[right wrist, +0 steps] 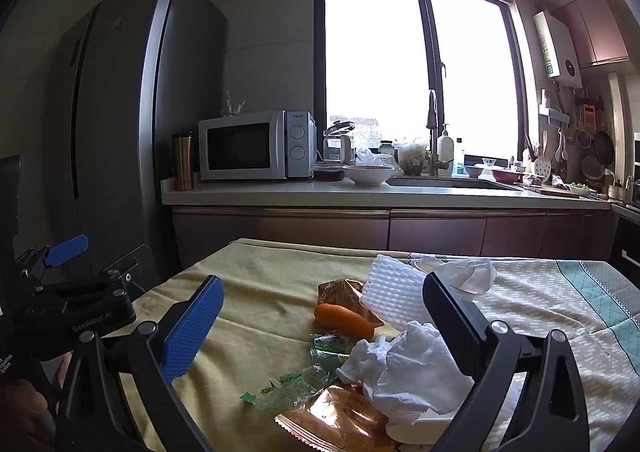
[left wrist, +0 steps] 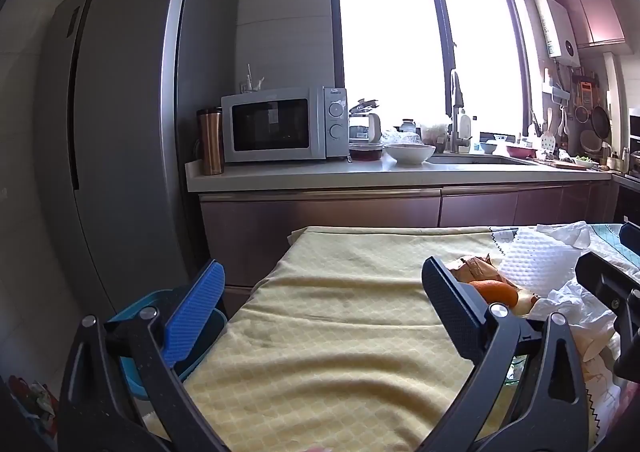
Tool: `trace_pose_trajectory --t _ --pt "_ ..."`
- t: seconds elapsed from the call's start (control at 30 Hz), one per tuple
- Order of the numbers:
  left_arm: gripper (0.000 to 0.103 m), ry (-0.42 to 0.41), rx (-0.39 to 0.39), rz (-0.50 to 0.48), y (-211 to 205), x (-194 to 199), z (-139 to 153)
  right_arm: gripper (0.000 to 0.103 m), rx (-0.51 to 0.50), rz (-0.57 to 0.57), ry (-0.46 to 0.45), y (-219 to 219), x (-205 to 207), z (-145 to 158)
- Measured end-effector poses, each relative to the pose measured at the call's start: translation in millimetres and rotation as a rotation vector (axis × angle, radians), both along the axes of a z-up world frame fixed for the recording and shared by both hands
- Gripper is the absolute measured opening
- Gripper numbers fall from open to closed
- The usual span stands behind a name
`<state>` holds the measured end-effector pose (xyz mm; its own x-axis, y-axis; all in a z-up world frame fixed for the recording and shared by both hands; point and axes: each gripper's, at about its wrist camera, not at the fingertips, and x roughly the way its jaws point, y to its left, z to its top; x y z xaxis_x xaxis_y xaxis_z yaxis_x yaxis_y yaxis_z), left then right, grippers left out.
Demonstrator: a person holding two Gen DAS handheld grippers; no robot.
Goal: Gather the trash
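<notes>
Yellow cloth (right wrist: 256, 292) covers the table, and the trash sits on its right part: a carrot (right wrist: 344, 319), foam sheet (right wrist: 394, 292), tissue (right wrist: 408, 368), green wrappers (right wrist: 296, 384) and a brown packet (right wrist: 340, 418). The right gripper (right wrist: 320, 336) hangs over the pile, jaws wide apart and empty. The left gripper (left wrist: 324, 312), equally spread, hovers over bare cloth left of the carrot. Likely risks: pinching cloth along with thin wrappers, or the carrot rolling away.

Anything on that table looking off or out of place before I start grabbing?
Mostly expected litter: crumpled tissues, torn green wrappers, a foam sheet. The odd one is a whole carrot lying in the pile; it looks like food, not trash. Nothing looks spilled.
</notes>
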<state>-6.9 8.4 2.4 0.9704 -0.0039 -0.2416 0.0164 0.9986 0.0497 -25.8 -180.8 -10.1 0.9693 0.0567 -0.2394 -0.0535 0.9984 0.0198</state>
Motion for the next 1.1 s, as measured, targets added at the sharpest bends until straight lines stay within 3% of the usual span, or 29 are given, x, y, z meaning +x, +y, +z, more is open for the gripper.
trace_pose_trajectory --t 1.1 --pt "0.097 -0.021 -0.018 -0.011 0.8 -7.5 -0.1 0.096 0.009 -0.010 -0.011 -0.2 -1.2 -1.8"
